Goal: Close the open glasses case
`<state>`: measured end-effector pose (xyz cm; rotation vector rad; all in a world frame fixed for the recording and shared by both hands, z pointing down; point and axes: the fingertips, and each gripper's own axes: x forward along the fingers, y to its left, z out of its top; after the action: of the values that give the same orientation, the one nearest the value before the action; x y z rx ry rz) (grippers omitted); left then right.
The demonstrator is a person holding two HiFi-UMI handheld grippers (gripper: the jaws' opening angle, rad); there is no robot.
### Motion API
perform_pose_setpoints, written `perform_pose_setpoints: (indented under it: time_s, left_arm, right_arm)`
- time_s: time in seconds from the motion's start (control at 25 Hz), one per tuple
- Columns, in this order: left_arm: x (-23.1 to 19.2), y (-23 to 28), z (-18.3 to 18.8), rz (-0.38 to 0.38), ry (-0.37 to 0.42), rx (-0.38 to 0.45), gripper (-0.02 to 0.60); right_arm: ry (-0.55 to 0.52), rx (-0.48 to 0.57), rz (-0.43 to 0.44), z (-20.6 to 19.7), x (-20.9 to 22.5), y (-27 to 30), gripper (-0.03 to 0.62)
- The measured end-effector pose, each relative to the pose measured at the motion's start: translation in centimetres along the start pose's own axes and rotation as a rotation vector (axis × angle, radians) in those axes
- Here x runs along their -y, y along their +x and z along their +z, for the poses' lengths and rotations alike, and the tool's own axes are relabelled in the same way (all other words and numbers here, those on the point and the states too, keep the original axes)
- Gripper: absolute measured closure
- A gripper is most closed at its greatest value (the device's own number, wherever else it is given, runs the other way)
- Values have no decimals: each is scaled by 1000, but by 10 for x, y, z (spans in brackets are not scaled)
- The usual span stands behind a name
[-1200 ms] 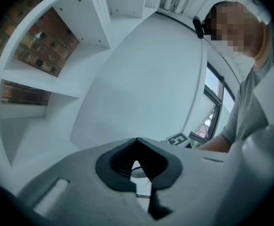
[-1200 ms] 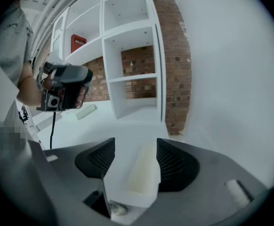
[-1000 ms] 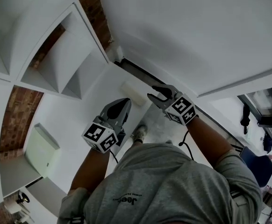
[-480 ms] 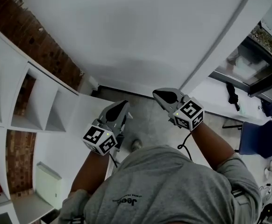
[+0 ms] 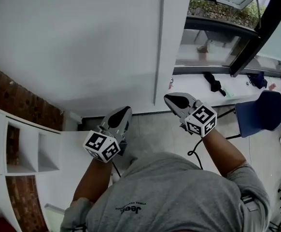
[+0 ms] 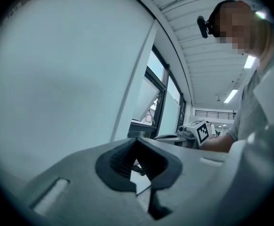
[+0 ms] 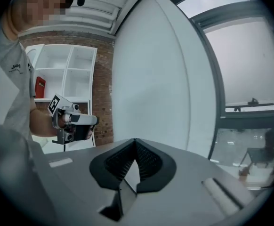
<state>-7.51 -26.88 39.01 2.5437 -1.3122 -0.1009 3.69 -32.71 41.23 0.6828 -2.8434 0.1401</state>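
Jaws of the right gripper (image 7: 135, 141) stand pressed together at the tips, with only the small notch between the ribbed black pads (image 7: 145, 161) left open and nothing caught in it. The left gripper (image 6: 137, 140) reads the same in its own view: tips meeting, dark pads (image 6: 119, 160) closed to a point, nothing held and nothing touched. In the head view both grippers are held out in front of the person's grey T-shirt (image 5: 169, 192), roughly level, side by side but well apart, each with its marker cube nearest the wrist: the left cube (image 5: 102, 146) and the right cube (image 5: 201, 121). They point towards a plain white wall (image 5: 82, 42), with a window (image 5: 217, 37) off to the right and a blue chair (image 5: 259, 112) below it near the right forearm. White shelving (image 5: 5, 144) set against a brick wall (image 5: 15, 95) lies to the left. Pale floor (image 5: 150, 129) shows between the two grippers. Each gripper view catches the other gripper out to the side, in mid-air. The glasses case appears in none of the three views, so where it lies, which way it points and how its long axis runs cannot be told
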Motion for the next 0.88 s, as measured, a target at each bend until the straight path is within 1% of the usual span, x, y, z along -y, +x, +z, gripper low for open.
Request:
perform_pose_setpoints:
  time_s: [0.16,0.36,0.6,0.88]
  left_arm:
    - [35,42,-2,-69,25,-25,584]
    - [53,65,-7,-119,33,-41,584]
    - [56,67,-10,-124,32,-44,584]
    - [60,65,-10,-108,25,-32,584]
  right_arm:
    - [24,15,-95,-4,40,-58,585]
    - [50,22,-157,-10,61,-91,585]
    - [84,47,-174,-8,67,-100,585]
    - [68,49,-157,-6,65,-102,585]
